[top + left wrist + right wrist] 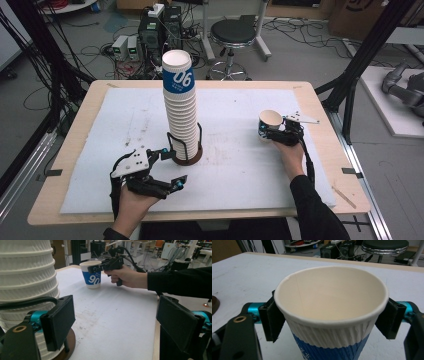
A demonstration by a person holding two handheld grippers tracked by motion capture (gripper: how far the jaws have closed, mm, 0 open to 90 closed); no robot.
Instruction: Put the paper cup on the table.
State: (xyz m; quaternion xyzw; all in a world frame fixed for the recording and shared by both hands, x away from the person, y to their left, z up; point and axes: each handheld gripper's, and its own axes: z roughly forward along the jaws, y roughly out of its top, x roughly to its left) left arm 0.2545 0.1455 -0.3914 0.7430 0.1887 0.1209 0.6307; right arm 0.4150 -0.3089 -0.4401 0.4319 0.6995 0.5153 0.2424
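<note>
While the single paper cup (332,315) stands upright on the white mat (235,175), right side of the table and well apart from the stack, the right gripper (274,131) has it between its jaws just under the rim. Pads look to touch the ribbed wall on both sides in the right gripper view, but no squeeze or dent in the rim shows; hard to say if they press or merely rest, so this reads as a release, jaws parted around the cup. Cup is empty, blue band with white digits low on the wall.

Step in hand, judged: setting the cup down and letting go. To do it well: spread the jaws evenly so neither pad drags the light cup sideways, then back the gripper straight away along its own line, no lift until both pads are clear of the rim. Paper cup tips easily, so no twisting.

Outward: tall stack of cups (181,110) sits in a dark wire holder (189,155) with a round base, mid-table. Left gripper (170,170) waits just beside that base, jaws spread wide, nothing between them; one pad (58,322) is close against the holder's wire. Keep it there to steady the holder for the next pull.

Stool (232,35) and cabling lie on the floor beyond the table.
</note>
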